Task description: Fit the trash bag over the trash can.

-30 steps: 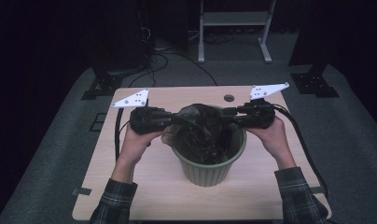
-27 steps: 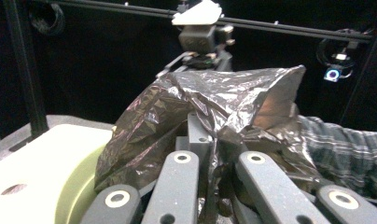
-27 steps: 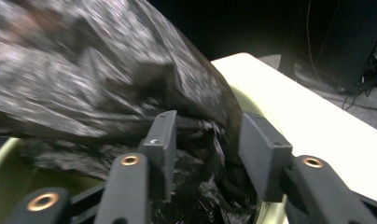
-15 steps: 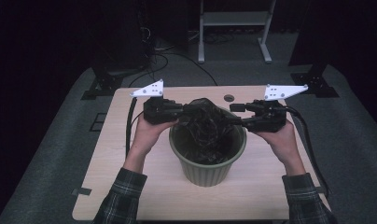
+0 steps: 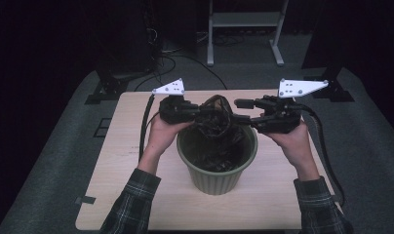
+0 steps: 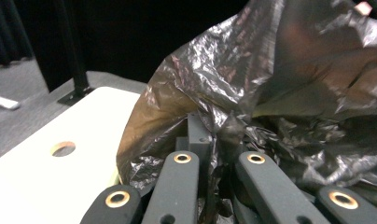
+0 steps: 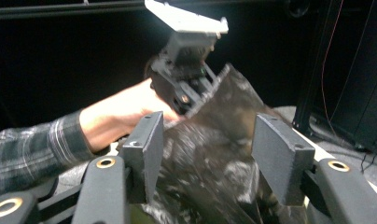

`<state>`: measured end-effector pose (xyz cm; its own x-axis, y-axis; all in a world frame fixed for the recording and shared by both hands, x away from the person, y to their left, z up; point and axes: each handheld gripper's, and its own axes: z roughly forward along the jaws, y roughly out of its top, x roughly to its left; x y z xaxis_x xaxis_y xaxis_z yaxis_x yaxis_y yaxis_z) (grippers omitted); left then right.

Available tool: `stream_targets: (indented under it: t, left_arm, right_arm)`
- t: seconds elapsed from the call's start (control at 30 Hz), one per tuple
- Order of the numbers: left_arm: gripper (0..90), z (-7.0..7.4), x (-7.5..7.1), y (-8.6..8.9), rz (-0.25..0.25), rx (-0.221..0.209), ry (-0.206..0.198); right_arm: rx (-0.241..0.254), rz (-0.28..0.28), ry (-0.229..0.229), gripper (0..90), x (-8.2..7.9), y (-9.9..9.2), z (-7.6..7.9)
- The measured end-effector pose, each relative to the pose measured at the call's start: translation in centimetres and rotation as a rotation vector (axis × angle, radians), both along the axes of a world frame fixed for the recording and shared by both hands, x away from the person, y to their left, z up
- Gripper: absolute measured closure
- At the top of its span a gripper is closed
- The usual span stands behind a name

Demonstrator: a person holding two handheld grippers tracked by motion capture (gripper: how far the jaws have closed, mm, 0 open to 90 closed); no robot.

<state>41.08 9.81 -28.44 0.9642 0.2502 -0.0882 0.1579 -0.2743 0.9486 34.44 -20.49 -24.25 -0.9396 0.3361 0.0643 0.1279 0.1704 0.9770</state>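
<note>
A green plastic pot (image 5: 217,175) stands in the middle of the wooden table (image 5: 131,126), lined with a crumpled black plastic bag (image 5: 215,117). My left gripper (image 5: 197,113) is shut on the bag's edge (image 6: 270,84) above the pot's far left rim; the film bunches between its jaws (image 6: 214,135). My right gripper (image 5: 243,112) hovers over the far right rim. Its jaws have just been opening and stand apart (image 7: 207,154). The bag (image 7: 210,140) lies between and beyond them, untouched by the pads. Farther off, the right gripper view shows the left gripper (image 7: 193,100) and its hand (image 7: 121,116).
A round hole (image 6: 63,148) pierces the tabletop near its far edge. A white stand's legs (image 5: 244,29) and loose cables (image 5: 175,53) lie on the floor behind. Black stand feet sit at the table's far corners (image 5: 107,87) (image 5: 336,87). Cables trail from both grippers.
Both grippers have risen over the pot. The left one has moved right, lifting the bag's edge. The right one's jaws have opened and let go of the bag.
</note>
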Motion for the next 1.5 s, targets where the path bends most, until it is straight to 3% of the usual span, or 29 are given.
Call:
stream_targets:
  t: [0.33, 0.47, 0.5, 0.6, 0.67, 0.73, 0.83, 0.97, 1.17, 1.4, 1.5]
  left_arm:
    - [88.1, 0.4, -0.4, -0.4, 0.014, 0.029, -0.012]
    - [88.1, 0.4, -0.7, -0.4, -0.006, 0.022, -0.018]
    - [88.1, 0.4, -0.8, -0.4, -0.011, 0.023, -0.017]
    - [88.1, 0.4, -1.0, 0.1, -0.014, 0.028, -0.021]
    - [87.5, 0.4, -1.0, 0.6, -0.009, 0.029, -0.019]
    - [79.2, 0.2, -1.1, 1.2, 0.010, 0.025, -0.020]
    - [60.3, 0.2, -1.6, 2.2, 0.033, 0.011, -0.039]
    - [50.6, 0.6, -3.0, 3.9, 0.039, -0.019, -0.082]
    - [49.5, 1.8, -5.4, 5.2, 0.021, -0.070, -0.137]
    - [54.0, 2.8, -7.6, 4.1, -0.024, -0.086, -0.173]
    - [56.9, 2.9, -7.8, 3.2, -0.044, -0.089, -0.166]
  right_arm:
    - [0.015, -0.004, -0.010, 39.0, 0.1, 1.8, 1.1]
    - [-0.039, -0.039, -0.019, 42.8, 0.5, 2.4, 0.8]
    - [-0.054, -0.049, -0.013, 47.4, 0.6, 2.5, 0.6]
    - [-0.121, -0.105, -0.017, 73.2, 1.1, 2.5, -0.4]
    - [-0.152, -0.136, 0.006, 82.8, 1.6, 2.2, -1.3]
    - [-0.151, -0.161, 0.031, 89.4, 2.2, 1.5, -2.1]
    - [-0.138, -0.187, 0.068, 89.9, 3.0, 0.6, -3.1]
    - [-0.137, -0.216, 0.081, 89.9, 3.6, -0.1, -3.7]
    - [-0.128, -0.233, 0.081, 89.9, 3.7, -0.3, -3.9]
    - [-0.129, -0.243, 0.088, 89.9, 3.9, -0.5, -4.1]
    - [-0.127, -0.241, 0.090, 89.8, 4.0, -0.6, -4.2]
